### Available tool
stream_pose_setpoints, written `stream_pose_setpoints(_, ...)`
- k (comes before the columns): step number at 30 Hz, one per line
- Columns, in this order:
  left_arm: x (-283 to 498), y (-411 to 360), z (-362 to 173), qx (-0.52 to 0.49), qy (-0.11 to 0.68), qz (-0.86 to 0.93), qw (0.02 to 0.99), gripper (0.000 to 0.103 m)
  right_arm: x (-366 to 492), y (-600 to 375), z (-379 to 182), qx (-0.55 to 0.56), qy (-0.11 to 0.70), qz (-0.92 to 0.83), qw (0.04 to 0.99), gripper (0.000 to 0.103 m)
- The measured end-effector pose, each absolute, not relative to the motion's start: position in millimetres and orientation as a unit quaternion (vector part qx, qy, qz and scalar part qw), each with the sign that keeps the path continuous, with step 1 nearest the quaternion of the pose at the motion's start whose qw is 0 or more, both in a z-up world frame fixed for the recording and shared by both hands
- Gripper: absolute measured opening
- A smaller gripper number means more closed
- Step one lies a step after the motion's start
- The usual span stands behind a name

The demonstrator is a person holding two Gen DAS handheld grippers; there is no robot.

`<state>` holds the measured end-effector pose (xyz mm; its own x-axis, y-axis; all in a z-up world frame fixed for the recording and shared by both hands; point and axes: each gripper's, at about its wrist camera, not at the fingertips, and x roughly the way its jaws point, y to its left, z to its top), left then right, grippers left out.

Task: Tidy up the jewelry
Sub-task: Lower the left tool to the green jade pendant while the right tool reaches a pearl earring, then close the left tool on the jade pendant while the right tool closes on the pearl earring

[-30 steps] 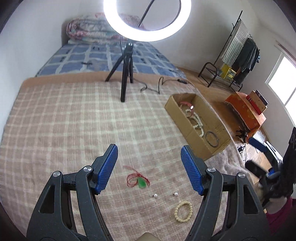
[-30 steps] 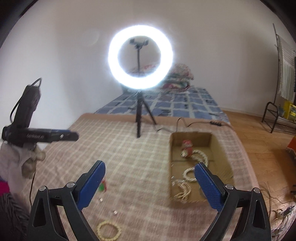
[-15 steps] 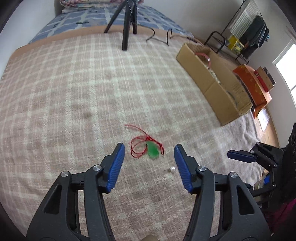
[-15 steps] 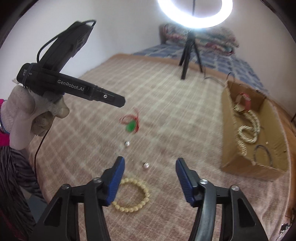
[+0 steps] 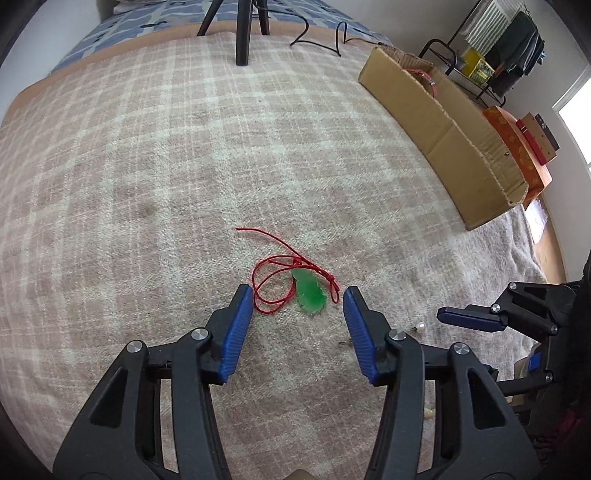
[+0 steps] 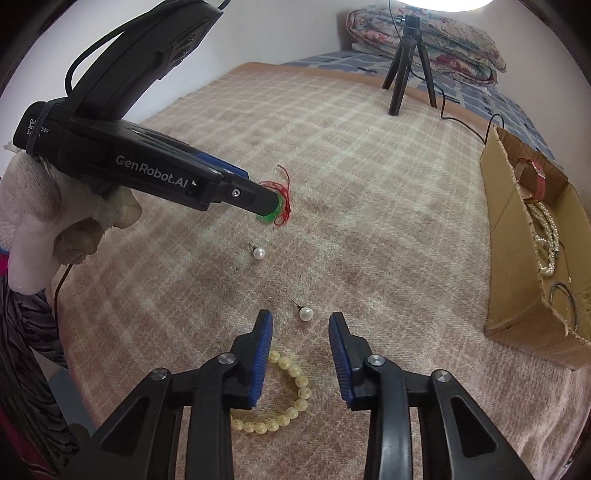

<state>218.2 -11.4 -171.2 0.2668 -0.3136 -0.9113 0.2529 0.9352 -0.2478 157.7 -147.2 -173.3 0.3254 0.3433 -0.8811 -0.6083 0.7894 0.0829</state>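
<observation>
A green pendant (image 5: pixel 309 295) on a red cord (image 5: pixel 275 258) lies on the checked blanket. My left gripper (image 5: pixel 298 299) hangs low over it, jaws closing, with the pendant between the blue pads and untouched. In the right wrist view, my right gripper (image 6: pixel 301 319) is closing too, and a pearl earring (image 6: pixel 306 314) sits loose between its tips. A yellow bead bracelet (image 6: pixel 291 402) lies under the right gripper's left finger. A second pearl earring (image 6: pixel 259 253) rests between the two grippers. The left gripper's fingers (image 6: pixel 258 199) hide part of the pendant there.
An open cardboard box (image 5: pixel 443 140) with pearl strands, a black ring and a pink band (image 6: pixel 535 177) stands at the blanket's right side. A ring-light tripod (image 5: pixel 243 33) and its cable are at the far edge. A gloved hand (image 6: pixel 33 214) holds the left gripper.
Both grippers have come down toward the blanket and tipped downward, and their jaws have narrowed. The left one now frames the pendant, the right one the pearl earring.
</observation>
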Motion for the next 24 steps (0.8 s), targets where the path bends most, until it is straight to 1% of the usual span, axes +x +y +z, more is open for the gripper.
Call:
stream_pose_setpoints(9,225.4,-17.7,-179.0,-0.013,0.579,-0.175,0.797,0.052,165.8,-137.3,-183.7,-0.152,0.508,0.298,0.794,0.027)
stream_pose_setpoints(14,226.1,-29.1,-183.1,0.022,0.57,-0.169,0.804,0.048,165.6,-133.2,-186.9,-0.161,0.51,0.296,0.791,0.026)
stream_pose_setpoints(17,225.9,-33.5,-183.5,0.042,0.564,-0.167,0.808,0.04,166.4,-132.9,-188.6,-0.161,0.512,0.295,0.791,0.024)
stream_pose_setpoints(19,225.3,-37.2,-183.9,0.056,0.556,-0.167,0.812,0.026,166.3,-132.8,-188.8,-0.162,0.512,0.293,0.791,0.023)
stream_pose_setpoints(21,224.7,-39.8,-184.0,0.061,0.552,-0.17,0.814,0.018,166.0,-132.6,-188.8,-0.16,0.513,0.294,0.791,0.021)
stream_pose_setpoints(23,223.5,-41.3,-184.5,0.064,0.549,-0.169,0.816,0.015,165.9,-134.2,-189.0,-0.158,0.514,0.294,0.791,0.019)
stream_pose_setpoints(24,222.8,-41.8,-184.4,0.065,0.546,-0.17,0.817,0.01,166.1,-134.9,-189.1,-0.156,0.514,0.294,0.791,0.019)
